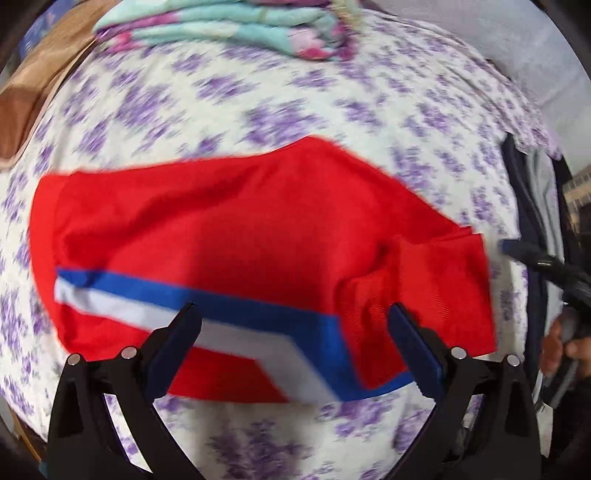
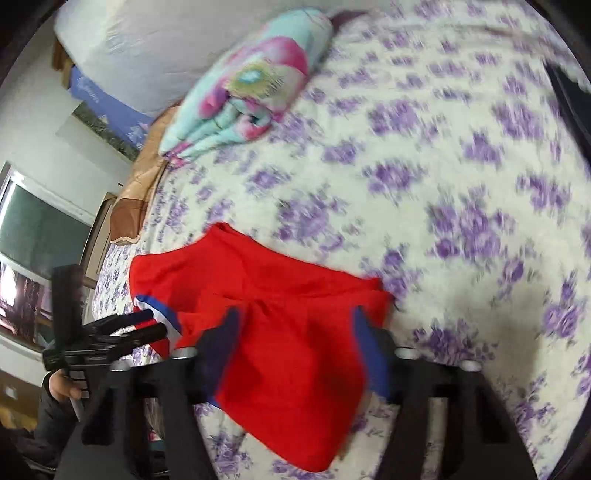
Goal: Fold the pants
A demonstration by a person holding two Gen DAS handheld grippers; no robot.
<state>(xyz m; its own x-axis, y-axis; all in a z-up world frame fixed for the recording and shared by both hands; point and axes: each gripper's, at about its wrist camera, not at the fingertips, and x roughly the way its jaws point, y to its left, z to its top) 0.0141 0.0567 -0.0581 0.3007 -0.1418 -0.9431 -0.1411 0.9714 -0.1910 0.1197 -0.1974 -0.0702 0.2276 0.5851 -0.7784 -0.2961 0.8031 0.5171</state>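
Left wrist view, pants: red pants point(image 1: 236, 221) with a blue and white side stripe point(image 1: 207, 310) lie folded over on the bed sheet point(image 1: 280, 92), a white sheet with purple flowers
Left wrist view, left gripper: left gripper point(image 1: 295, 314) hovers over the stripe, jaws spread wide, nothing between them
Left wrist view, right gripper: tip of the right gripper point(image 1: 517, 251) shows just beside the pants' right edge; too little visible here to judge its jaws
Left wrist view, background: folded floral blanket point(image 1: 229, 29) at the far end of the bed; picture motion-blurred

Right wrist view, pants: pants point(image 2: 273, 314) at the near edge of the sheet point(image 2: 461, 166), one end draped forward
Right wrist view, right gripper: right gripper point(image 2: 295, 325) with jaws released, red cloth lying between them, not pinched
Right wrist view, left gripper: left gripper point(image 2: 147, 325) at the striped end
Right wrist view, background: blanket point(image 2: 251, 85) well apart from the pants
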